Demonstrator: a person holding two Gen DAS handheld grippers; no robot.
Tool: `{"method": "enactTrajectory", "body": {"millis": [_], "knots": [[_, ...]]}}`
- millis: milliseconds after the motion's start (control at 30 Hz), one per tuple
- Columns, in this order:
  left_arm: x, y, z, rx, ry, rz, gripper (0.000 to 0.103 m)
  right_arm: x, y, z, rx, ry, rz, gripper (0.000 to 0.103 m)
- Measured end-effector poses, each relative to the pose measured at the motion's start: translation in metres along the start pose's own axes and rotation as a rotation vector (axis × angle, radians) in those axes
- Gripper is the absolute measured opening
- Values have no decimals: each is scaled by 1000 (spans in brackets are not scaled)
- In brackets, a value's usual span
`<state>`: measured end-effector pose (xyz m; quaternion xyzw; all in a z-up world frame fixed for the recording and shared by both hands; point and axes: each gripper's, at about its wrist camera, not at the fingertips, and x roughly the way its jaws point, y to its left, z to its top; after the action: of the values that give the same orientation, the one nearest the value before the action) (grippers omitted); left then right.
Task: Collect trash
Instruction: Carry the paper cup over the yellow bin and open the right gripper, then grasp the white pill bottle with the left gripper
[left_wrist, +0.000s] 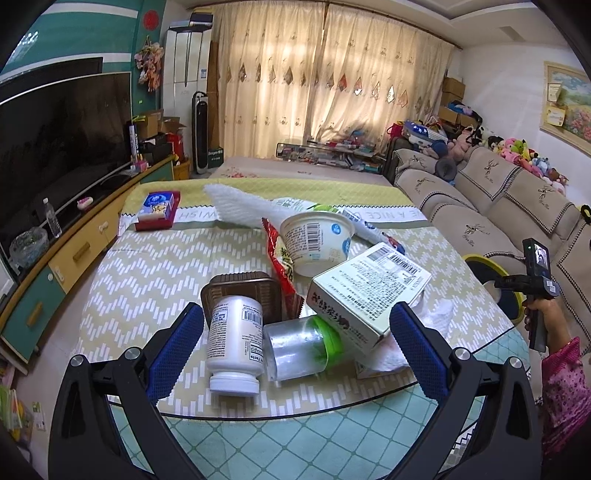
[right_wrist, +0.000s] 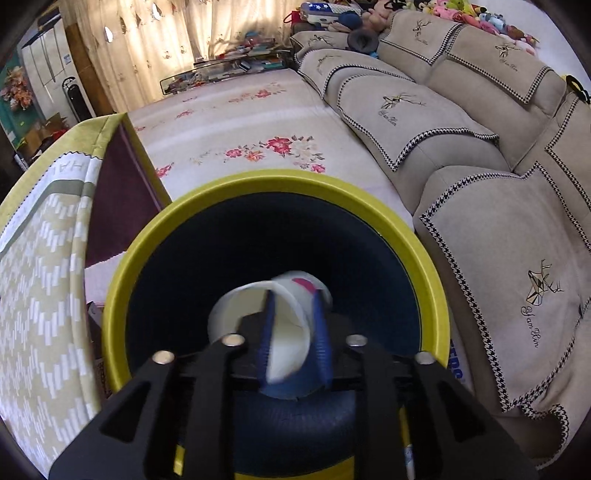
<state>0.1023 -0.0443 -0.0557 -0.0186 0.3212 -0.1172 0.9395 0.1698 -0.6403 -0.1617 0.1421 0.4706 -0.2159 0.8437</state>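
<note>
Both jaws differ: my right gripper (right_wrist: 293, 332) straddles a paper cup (right_wrist: 273, 317) over the yellow-rimmed bin (right_wrist: 258, 181) — drop step, 1 release away, though blur hides whether the pads bite. My left gripper (left_wrist: 295, 347) stands spread before the white bottle (left_wrist: 234, 339) — next pick. The bin's bottom is dark.

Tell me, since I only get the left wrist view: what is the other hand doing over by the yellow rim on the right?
Observer: The right gripper has a crushed white paper cup with a pink mark between its blue pads.
Operator: Is it gripping the cup?
Observer: I cannot tell; the cup is blurred.
Operator: Where is the cup?
Observer: Directly over the mouth of the round yellow-rimmed bin, which stands between the table and the sofa.
Operator: Is the bin full?
Observer: Its inside looks dark, and no other trash shows around the cup.
</note>
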Motion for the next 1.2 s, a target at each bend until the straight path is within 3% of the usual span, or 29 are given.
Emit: {"method": "enactTrajectory", "body": {"millis": [200, 533, 800, 1067, 1200], "knots": [[11, 4, -2, 1, 27, 3, 99, -9, -1, 0, -7, -25, -16, 32], [33, 30, -18, -37, 105, 68, 99, -30, 5, -8, -34, -69, 13, 38], [31, 49, -20, -50, 110, 89, 98, -34, 11, -9, -50, -74, 25, 40], [53, 65, -27, -71, 210, 122, 83, -31, 19, -11, -62, -66, 35, 40], [66, 70, -29, -74, 245, 95, 78, -29, 19, -12, -64, -62, 36, 41]]}}
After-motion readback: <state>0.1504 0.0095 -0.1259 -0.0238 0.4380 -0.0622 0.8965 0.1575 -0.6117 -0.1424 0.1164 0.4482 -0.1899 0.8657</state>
